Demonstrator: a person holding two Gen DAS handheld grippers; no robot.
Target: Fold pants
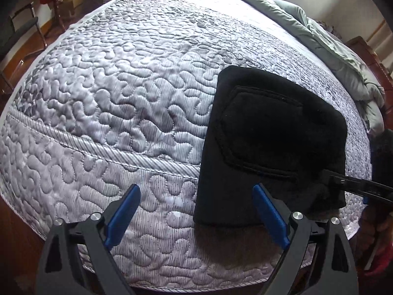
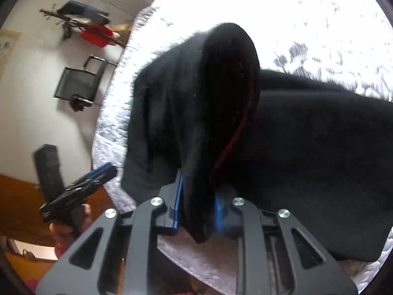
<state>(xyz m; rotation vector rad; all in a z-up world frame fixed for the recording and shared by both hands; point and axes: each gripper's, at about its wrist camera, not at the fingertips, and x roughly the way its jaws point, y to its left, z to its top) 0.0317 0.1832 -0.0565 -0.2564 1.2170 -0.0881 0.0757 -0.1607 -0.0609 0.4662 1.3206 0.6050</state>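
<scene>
My right gripper [image 2: 196, 196] pinches the pants [image 1: 270, 142], nearly folded compact; left gripper [image 1: 196, 211] at six o'clock, jaws spread, empty. Final flap remains, I judge.

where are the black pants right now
The black pants lie folded on the quilted mattress near its front edge, right of centre in the left wrist view; the right gripper pinches one edge.

Count: one pair of pants, two grippers, one bed.

One black pants [image 1: 270, 147] at 3 o'clock; one mattress [image 1: 110, 98]; one grey quilt [image 1: 331, 44] at 1 o'clock; one chair [image 2: 78, 83] at 9 o'clock; left gripper [image 1: 196, 211], right gripper [image 2: 196, 196].
</scene>
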